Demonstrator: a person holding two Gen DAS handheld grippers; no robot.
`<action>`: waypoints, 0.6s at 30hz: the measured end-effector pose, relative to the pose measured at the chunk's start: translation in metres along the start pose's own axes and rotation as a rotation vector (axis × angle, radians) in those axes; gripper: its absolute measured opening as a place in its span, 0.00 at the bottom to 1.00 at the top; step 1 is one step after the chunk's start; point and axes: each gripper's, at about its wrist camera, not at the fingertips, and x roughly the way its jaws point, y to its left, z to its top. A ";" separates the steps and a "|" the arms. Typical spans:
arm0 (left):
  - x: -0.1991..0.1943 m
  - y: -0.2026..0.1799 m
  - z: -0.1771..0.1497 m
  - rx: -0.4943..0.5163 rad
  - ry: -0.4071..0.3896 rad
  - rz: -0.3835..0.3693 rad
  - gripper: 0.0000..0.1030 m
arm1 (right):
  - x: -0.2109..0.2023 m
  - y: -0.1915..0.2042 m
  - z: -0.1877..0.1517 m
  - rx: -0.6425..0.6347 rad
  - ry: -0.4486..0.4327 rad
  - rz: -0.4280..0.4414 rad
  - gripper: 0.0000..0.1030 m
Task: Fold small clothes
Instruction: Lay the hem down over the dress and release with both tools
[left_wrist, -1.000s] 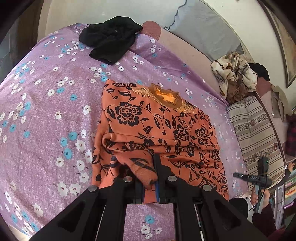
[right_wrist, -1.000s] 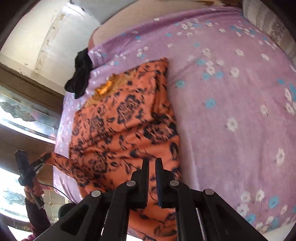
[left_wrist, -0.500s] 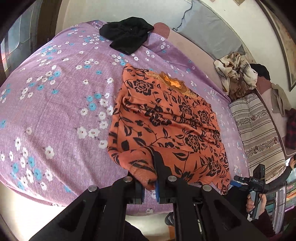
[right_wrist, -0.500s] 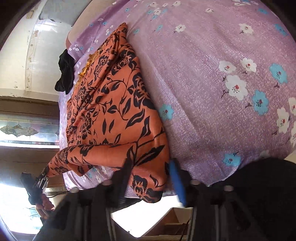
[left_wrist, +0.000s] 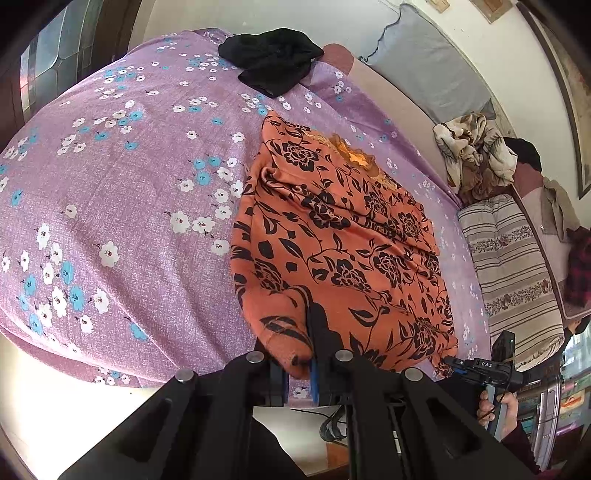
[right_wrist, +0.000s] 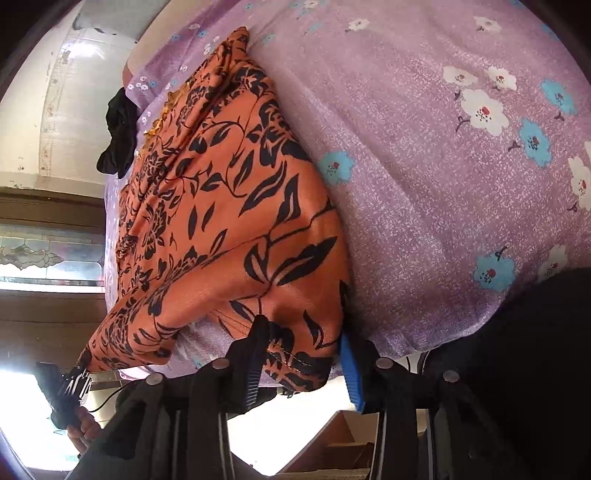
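Note:
An orange garment with black flowers (left_wrist: 343, 236) lies on the purple flowered bed sheet (left_wrist: 110, 177), its gold neckline at the far end. My left gripper (left_wrist: 299, 354) is shut on the near hem corner of the garment at the bed's front edge. In the right wrist view the same garment (right_wrist: 221, 206) spreads to the left. My right gripper (right_wrist: 303, 343) has its jaws spread wide with the other hem corner lying loose between them. The right gripper also shows in the left wrist view (left_wrist: 480, 369) at the garment's right corner.
A black garment (left_wrist: 273, 59) lies at the far end of the bed. A grey pillow (left_wrist: 428, 70), a crumpled patterned cloth (left_wrist: 472, 155) and a striped cushion (left_wrist: 517, 273) sit along the right. The bed's front edge drops to the floor just below my grippers.
Both grippers have pulled the hem back to the bed's front edge, stretching the garment flat. My right gripper was shut on the hem and has opened.

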 end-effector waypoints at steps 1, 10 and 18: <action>0.000 0.001 0.001 -0.001 0.001 0.000 0.08 | -0.003 0.002 0.000 -0.007 -0.009 0.012 0.07; 0.002 0.000 0.038 0.003 -0.001 -0.021 0.08 | -0.067 0.061 0.038 -0.121 -0.182 0.228 0.05; 0.049 -0.013 0.167 0.012 0.005 -0.018 0.08 | -0.098 0.119 0.180 -0.124 -0.441 0.271 0.05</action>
